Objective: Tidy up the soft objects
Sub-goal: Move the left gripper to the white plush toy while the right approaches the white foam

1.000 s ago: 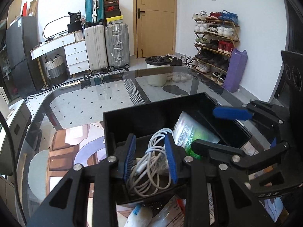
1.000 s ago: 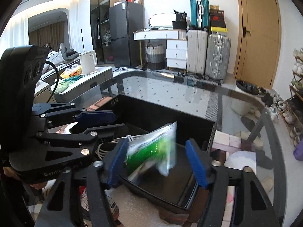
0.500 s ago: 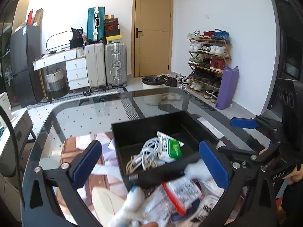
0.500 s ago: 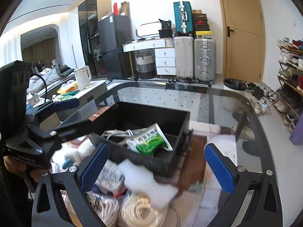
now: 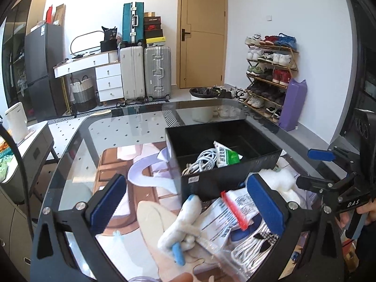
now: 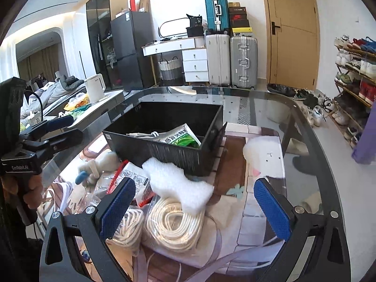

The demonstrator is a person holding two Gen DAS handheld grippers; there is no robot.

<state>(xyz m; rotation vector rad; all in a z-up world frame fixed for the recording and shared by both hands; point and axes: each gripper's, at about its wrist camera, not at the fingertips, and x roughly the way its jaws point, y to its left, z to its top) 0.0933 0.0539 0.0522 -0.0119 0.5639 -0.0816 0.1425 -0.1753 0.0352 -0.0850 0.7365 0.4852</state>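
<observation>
On the glass table [image 5: 141, 127], the left gripper [image 5: 188, 202] hangs with its jaws spread wide and nothing between them, above a white plush toy [image 5: 183, 221] with a blue tip and a clear zip bag [image 5: 235, 209] with a red seal. Just beyond them stands the black bin [image 5: 225, 178], holding a coiled white cable [image 5: 204, 159] with a green-and-white packet [image 5: 226, 156] leaning against it. To the right, the right gripper [image 6: 195, 209] is likewise wide open and empty, poised over a white foam sheet [image 6: 176, 183] that touches the bin's front wall and lies partly over a bagged coil of cream rope [image 6: 174, 223].
</observation>
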